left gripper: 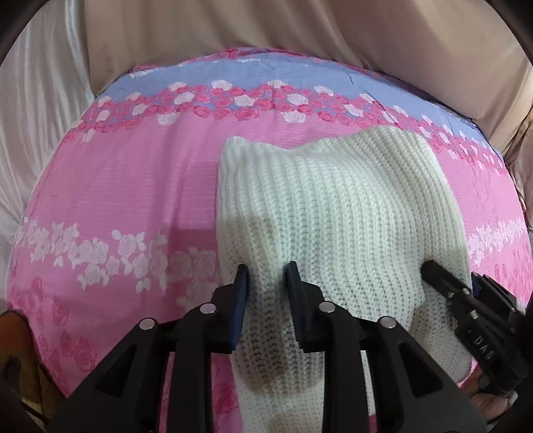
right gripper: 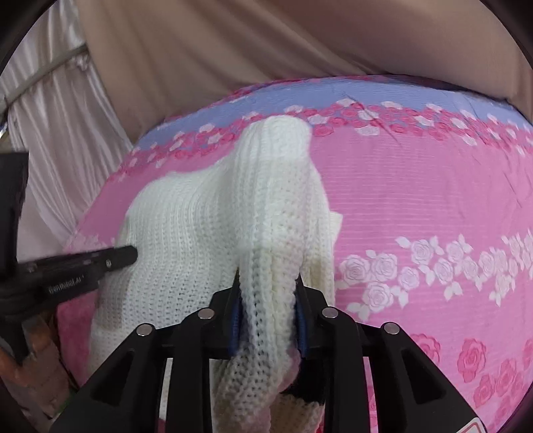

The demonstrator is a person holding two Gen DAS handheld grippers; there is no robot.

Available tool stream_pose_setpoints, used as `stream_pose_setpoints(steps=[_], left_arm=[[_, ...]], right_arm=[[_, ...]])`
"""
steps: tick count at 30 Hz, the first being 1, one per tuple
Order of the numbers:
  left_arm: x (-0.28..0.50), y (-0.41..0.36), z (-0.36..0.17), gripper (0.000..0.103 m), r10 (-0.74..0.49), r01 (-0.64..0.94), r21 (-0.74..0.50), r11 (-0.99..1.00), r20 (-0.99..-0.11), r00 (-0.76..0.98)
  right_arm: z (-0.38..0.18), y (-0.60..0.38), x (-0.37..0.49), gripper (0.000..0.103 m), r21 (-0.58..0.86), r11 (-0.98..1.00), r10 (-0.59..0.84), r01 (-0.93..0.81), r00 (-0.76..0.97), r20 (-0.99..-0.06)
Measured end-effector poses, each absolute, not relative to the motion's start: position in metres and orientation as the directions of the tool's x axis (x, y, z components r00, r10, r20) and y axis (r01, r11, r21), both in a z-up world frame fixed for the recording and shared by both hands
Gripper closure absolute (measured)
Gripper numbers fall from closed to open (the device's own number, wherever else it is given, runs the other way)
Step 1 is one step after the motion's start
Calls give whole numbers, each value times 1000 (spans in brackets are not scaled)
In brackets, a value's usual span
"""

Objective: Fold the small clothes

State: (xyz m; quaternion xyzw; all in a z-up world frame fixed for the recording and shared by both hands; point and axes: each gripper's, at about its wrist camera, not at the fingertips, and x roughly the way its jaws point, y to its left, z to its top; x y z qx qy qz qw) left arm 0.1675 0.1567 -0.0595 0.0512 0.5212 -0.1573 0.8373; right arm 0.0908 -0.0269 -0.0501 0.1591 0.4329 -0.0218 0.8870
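A small white knitted garment (left gripper: 333, 213) lies on a pink bedsheet printed with roses (left gripper: 116, 186), its near edge raised off the sheet. In the left wrist view my left gripper (left gripper: 266, 281) is shut on the near left part of the knit, which fills the gap between the pads. The right gripper (left gripper: 448, 283) shows at the garment's right edge. Seen from the right wrist, my right gripper (right gripper: 267, 278) is shut on a bunched fold of the garment (right gripper: 206, 226). The left gripper's fingers (right gripper: 123, 254) press in from the left.
The rose sheet (right gripper: 416, 200) spreads wide on both sides of the garment, with a blue band (left gripper: 266, 71) along its far edge. Beige fabric (left gripper: 299, 26) rises behind it and pale satin drapes (left gripper: 40, 110) hang at the left.
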Motion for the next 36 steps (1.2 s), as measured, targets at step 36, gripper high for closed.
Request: stream_pose_setpoints(steps=[36], left_arm=[[124,129,-51,67,9,273,135,952,-908,419]], right_arm=[[-32,-15,41,89,160,984,71,82,639,-766]])
